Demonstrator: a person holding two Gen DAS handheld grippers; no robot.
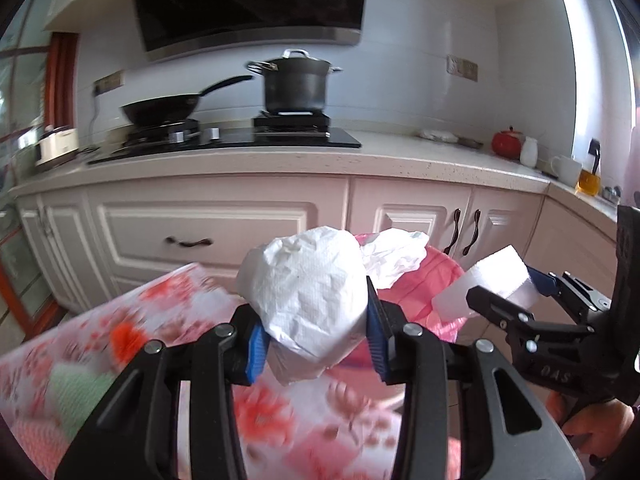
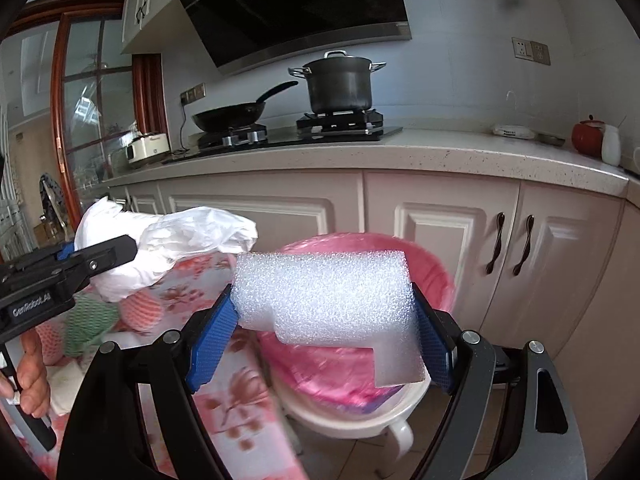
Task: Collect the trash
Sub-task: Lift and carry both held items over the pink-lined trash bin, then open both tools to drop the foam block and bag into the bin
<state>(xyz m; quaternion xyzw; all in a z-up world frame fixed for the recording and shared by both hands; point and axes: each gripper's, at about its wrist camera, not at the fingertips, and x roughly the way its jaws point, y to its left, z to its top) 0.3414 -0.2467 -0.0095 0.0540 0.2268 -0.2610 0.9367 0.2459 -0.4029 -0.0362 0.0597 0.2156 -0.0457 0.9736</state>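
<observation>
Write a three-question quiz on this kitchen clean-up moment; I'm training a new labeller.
1. True or false: the left claw is empty.
2. What does the right claw grip? A) foam block B) cup C) pan
3. What colour liner is in the bin beyond the claws?

Key: 1. False, it grips a paper wad. 2. A, the foam block. 3. Pink.
</observation>
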